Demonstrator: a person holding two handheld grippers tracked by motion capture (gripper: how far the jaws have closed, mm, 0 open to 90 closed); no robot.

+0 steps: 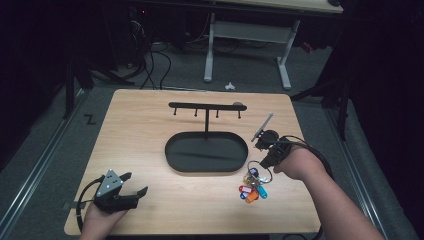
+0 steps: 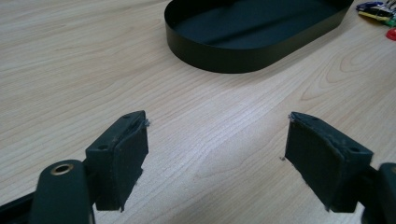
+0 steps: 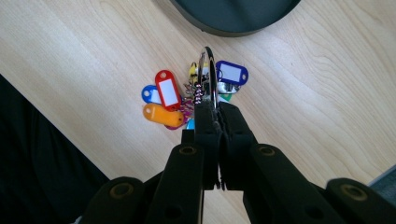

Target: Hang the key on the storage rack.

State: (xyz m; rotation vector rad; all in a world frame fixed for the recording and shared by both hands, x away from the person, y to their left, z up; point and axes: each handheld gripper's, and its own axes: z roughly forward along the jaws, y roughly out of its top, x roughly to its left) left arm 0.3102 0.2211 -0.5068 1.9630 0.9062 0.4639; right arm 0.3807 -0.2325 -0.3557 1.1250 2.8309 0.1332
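Desk [image 1: 150, 125]: a light wooden top that carries everything; its left half is bare.
Tray [image 1: 206, 152]: a black oval dish at the desk's centre, empty, with a post rising from its far rim.
Hook rack [image 1: 207, 106]: a black crossbar on that post with small pegs hanging beneath — all of them look free.
Left gripper [image 1: 136, 186]: near the desk's front left corner, jaws spread wide over bare wood, holding nothing [image 2: 215, 154].
Right gripper [image 1: 265, 162]: near the desk's right edge, jaws pressed together on the large metal ring [image 3: 209, 74] of the key bunch.
Key bunch [image 1: 252, 186]: coloured tags — red, orange, blue, yellow — fanned on the desk just right of the tray, toward the front edge; the ring stands up in the pinch.
Step in hand: probably lifting the bunch toward a peg. The pinch should stay firm, and the ring needs an open side facing the peg.
In the way: the tray rim and post sit between bunch and rack; dangling tags could catch on them.
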